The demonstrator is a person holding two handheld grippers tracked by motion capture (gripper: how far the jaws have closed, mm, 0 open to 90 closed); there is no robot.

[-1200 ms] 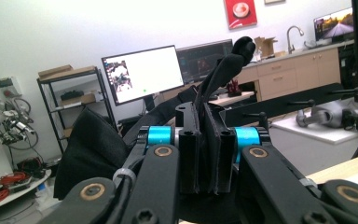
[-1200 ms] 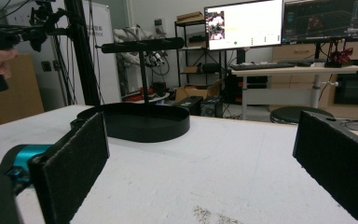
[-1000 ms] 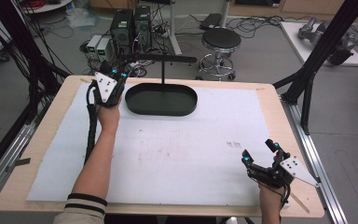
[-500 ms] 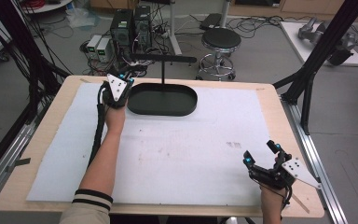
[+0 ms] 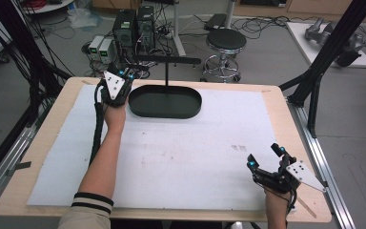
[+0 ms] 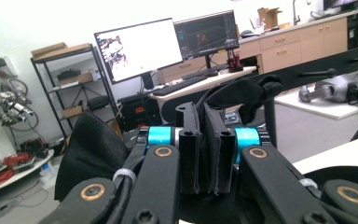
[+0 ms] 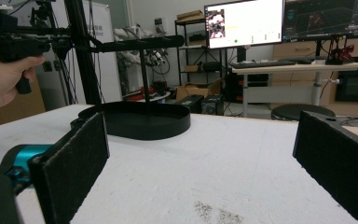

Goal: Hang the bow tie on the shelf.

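A black stand with an oval base (image 5: 164, 102), an upright pole (image 5: 166, 76) and a horizontal bar (image 5: 171, 59) sits at the far middle of the table. My left gripper (image 5: 126, 72) hovers at the base's left end, near the bar's left tip, held level. In the left gripper view its pads (image 6: 193, 149) are pressed together with nothing between them, so the left gripper (image 6: 205, 149) is shut. My right gripper (image 5: 264, 156) rests near the table's front right, open and empty. In the right gripper view its pads (image 7: 74, 158) stand wide apart, facing the oval base (image 7: 140, 121).
A white sheet (image 5: 186, 152) covers the wooden table (image 5: 52, 124). Behind the far edge stand a round stool (image 5: 226, 40) and computer boxes (image 5: 133, 24) on the floor. Black frame posts (image 5: 324, 62) rise at the right; cables (image 5: 28, 62) hang at the left.
My left gripper has shifted slightly to the right, closer to the stand, and turned a little. The right gripper has stayed where it was.
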